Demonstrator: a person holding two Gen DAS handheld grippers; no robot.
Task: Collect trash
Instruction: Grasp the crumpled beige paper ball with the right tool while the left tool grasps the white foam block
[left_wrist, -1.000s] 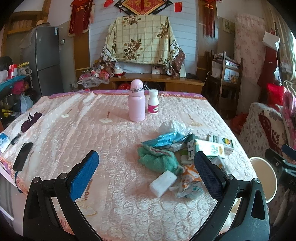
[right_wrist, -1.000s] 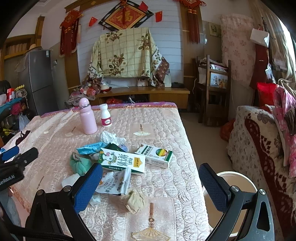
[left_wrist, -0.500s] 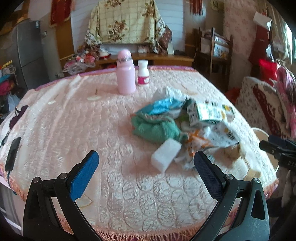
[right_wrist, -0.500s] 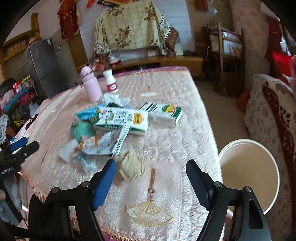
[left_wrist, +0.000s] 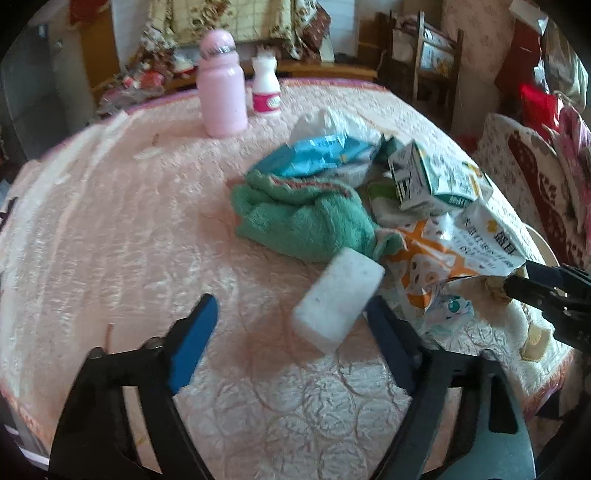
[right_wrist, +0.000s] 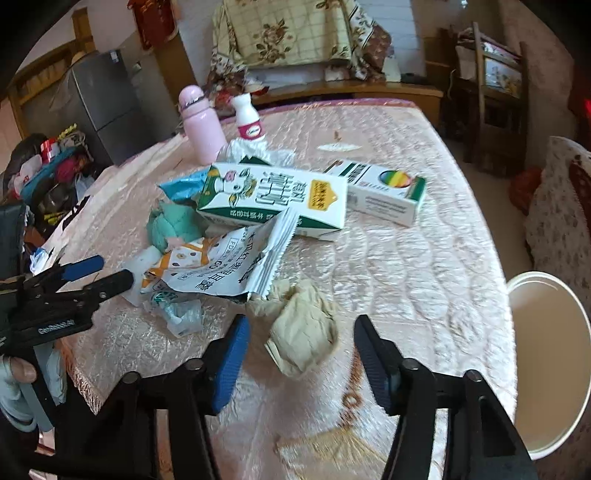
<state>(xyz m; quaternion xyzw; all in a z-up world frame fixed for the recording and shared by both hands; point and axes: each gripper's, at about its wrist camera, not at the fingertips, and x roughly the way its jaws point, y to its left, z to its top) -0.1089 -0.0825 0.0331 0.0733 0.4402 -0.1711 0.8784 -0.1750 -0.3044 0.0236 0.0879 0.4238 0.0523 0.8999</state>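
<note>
Right gripper (right_wrist: 301, 354): jaws spread wide, holding nothing. Crumpled beige paper wad (right_wrist: 303, 332) lies on the quilted table cover (right_wrist: 388, 258) near the front edge, directly between and just ahead of our 2 blue fingertips (right_wrist: 231, 354), not touching either as far as we can tell.

Handling, our judgement: wad looks light, soft and crushable, not fragile. Take it across its bulky middle; a loose flap may slip out if pinched alone.

White bin (right_wrist: 546, 365) stands off the table edge, to the right of the wad.

Left gripper (left_wrist: 291, 332): also wide, empty. White foam-like block (left_wrist: 338, 295) lies just ahead of its right fingertip, beside the green towel (left_wrist: 306, 221). Snack wrapper (right_wrist: 221, 266) and milk carton (right_wrist: 273, 199) are piled behind the wad, well clear of the right jaws.
</note>
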